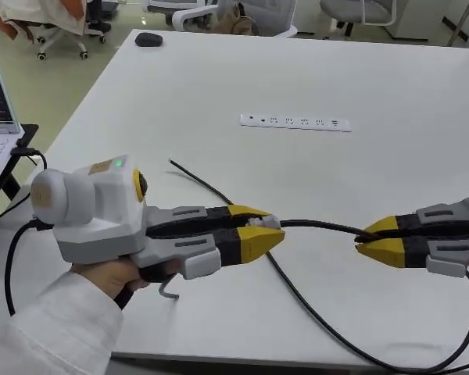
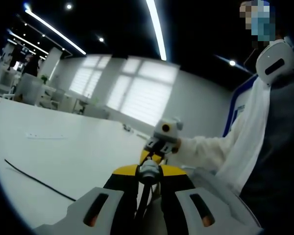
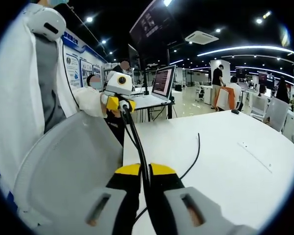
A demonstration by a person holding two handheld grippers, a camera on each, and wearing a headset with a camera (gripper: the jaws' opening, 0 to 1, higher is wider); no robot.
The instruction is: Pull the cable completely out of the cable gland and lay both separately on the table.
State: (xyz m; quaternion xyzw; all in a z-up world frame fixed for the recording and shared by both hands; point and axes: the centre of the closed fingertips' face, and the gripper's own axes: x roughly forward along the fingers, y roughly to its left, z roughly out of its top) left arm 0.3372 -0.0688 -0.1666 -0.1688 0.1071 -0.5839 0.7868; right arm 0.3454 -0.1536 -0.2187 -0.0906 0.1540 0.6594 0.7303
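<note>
Above the near edge of the white table [image 1: 297, 70], the left gripper [image 1: 280, 231] clamps the grey cable gland [image 1: 259, 223]; to its right, the right gripper [image 1: 358, 238] pinches the black cable [image 1: 316, 225] stretched between them

The cable gland [image 1: 259, 223] is mostly hidden in the left tongs [image 1: 277, 233] (a pale end shows). The cable [image 1: 320, 226] loop is clipped by the bottom edge.

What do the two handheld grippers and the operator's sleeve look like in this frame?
The left gripper and right gripper match: wedge-shaped yellow jaw tips, black behind them, then grey shells with orange slots. A black lead trails from the rear of the left gripper's pale grey body. The person wears a white sleeve.
</note>
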